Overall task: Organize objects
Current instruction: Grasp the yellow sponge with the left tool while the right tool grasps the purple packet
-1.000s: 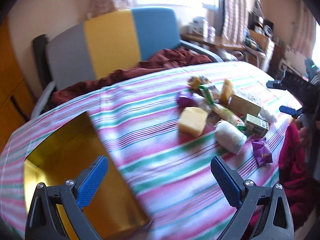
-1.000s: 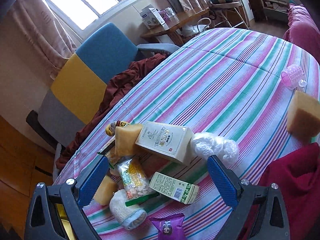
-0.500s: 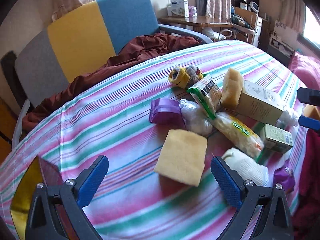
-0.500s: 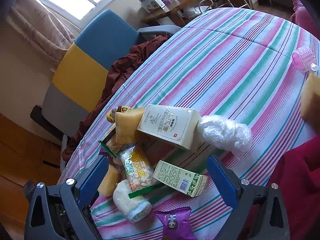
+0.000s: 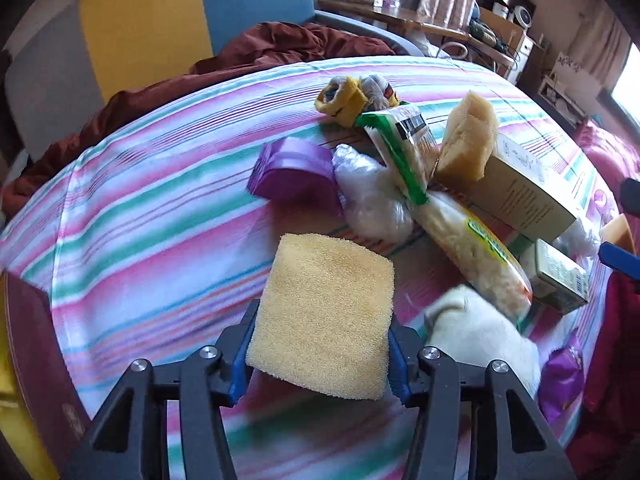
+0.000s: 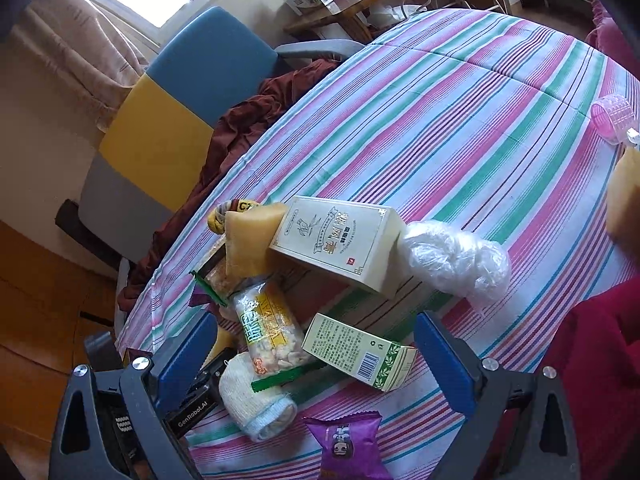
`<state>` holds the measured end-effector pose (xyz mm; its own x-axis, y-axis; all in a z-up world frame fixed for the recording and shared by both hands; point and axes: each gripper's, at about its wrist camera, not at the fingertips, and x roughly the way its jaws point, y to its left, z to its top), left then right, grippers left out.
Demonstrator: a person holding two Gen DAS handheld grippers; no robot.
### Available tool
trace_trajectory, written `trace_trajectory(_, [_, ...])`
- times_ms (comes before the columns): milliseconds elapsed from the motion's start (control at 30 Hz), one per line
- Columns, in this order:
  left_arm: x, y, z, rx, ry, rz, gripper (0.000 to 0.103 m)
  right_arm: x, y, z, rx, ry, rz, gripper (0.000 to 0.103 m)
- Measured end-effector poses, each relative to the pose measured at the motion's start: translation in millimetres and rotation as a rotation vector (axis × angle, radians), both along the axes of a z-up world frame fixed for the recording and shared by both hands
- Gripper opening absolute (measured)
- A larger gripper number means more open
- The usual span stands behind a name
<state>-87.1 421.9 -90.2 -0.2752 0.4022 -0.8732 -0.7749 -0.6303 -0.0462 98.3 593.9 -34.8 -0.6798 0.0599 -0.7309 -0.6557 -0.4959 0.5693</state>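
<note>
My left gripper (image 5: 318, 354) is shut on a flat yellow sponge (image 5: 324, 320), held just above the striped tablecloth (image 5: 160, 232). Beyond it lies a pile: a purple pouch (image 5: 294, 174), a clear plastic bundle (image 5: 372, 198), a green-edged snack pack (image 5: 404, 140), a second sponge (image 5: 468, 142), a cream box (image 5: 524, 196), a peanut bag (image 5: 476, 256), a small green box (image 5: 556, 276) and a white sock roll (image 5: 476, 332). My right gripper (image 6: 316, 354) is open and empty above the small green box (image 6: 360, 354) and peanut bag (image 6: 268, 328). The left gripper's body (image 6: 192, 404) shows at its lower left.
A yellow-lined carton (image 5: 24, 368) sits at the table's left edge. A purple snack packet (image 6: 348, 448) lies nearest the right gripper. A pink hair roller (image 6: 610, 118) and another sponge (image 6: 626, 200) lie far right. A blue-yellow chair (image 6: 172, 120) with red cloth stands behind the table.
My left gripper moved forward from the carton to the yellow sponge and closed on it. My right gripper stayed open and lowered slightly toward the pile.
</note>
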Motion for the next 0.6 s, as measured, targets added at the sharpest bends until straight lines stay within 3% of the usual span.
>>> trace_trajectory(300, [76, -61, 16, 0.070, 0.073, -0.007, 0.054, 0, 1, -5, -0.023, -0.014, -0.005, 0.100])
trace_trajectory(467, [107, -81, -4, 0.042, 0.040, -0.036, 0.054, 4, 1, -9, -0.042, -0.042, -0.028, 0.100])
trace_trajectory(600, [114, -85, -7, 0.069, 0.085, -0.037, 0.054, -2, -7, -7, 0.002, -0.096, -0.002, 0.096])
